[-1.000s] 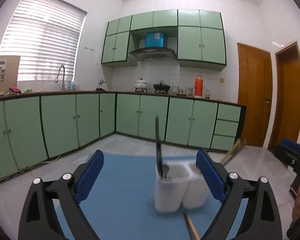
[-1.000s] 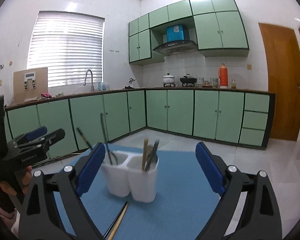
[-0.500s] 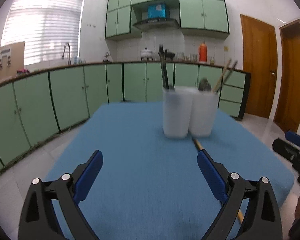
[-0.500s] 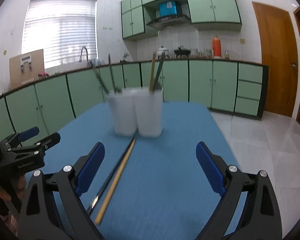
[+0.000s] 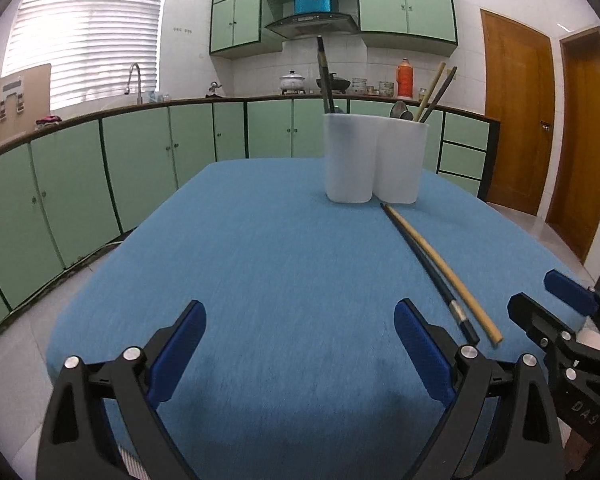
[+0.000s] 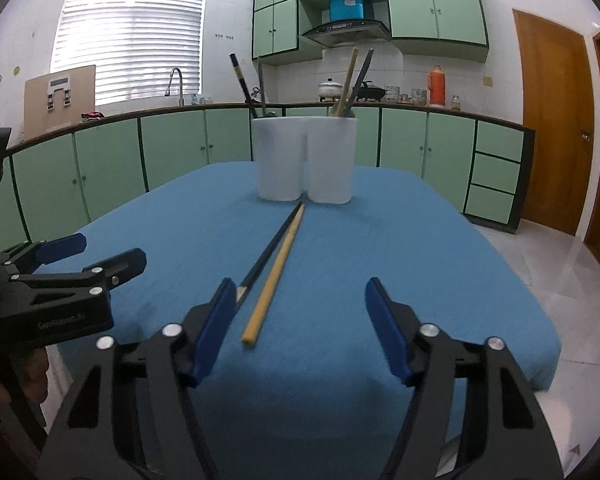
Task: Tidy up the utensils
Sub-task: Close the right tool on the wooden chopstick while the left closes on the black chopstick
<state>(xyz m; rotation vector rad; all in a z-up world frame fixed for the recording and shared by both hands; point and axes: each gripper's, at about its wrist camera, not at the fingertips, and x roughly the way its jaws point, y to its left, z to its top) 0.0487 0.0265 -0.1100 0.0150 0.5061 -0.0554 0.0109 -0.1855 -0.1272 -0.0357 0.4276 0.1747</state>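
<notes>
Both spread wide and empty, left gripper [image 5: 300,344] and right gripper [image 6: 300,316]; wooden chopstick [image 6: 277,272] and black chopstick [image 6: 271,248] flat on blue table [image 6: 420,260] before white holder [image 6: 306,160]; likely to roll apart or skid off if pinched unevenly.

Green cabinets [image 5: 140,168], orange thermos [image 5: 404,79], wooden door [image 6: 550,128], window blinds [image 5: 86,32].

Two loose chopsticks [image 6: 278,265], one twin-cup white holder [image 6: 306,160], five utensils inside.
</notes>
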